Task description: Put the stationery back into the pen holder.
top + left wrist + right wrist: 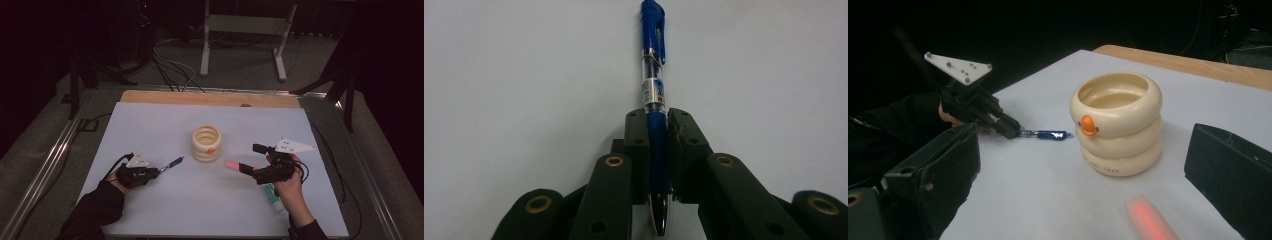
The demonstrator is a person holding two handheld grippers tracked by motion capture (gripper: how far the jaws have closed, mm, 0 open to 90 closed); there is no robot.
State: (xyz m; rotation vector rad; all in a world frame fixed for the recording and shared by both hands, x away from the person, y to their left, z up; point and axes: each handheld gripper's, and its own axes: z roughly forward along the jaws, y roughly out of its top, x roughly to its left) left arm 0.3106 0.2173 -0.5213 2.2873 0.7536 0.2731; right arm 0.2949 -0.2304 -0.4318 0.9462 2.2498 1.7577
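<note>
One blue pen (657,145) clamped between left tongs (658,122), lengthwise.

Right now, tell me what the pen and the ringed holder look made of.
Pen: plastic, a clear glossy barrel, a blue, probably rubbery grip, a shiny metal-looking tip. Ringed holder: smooth cream material with soft highlights, likely plastic, possibly glazed ceramic.

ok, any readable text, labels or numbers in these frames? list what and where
None fully readable.
Blue pen label: a red "M"; the rest is too small to read.
Cream ringed pen holder: red print on the bottom ring, too blurred to read.
White-and-green tube by the right hand: any print is unreadable.
</note>
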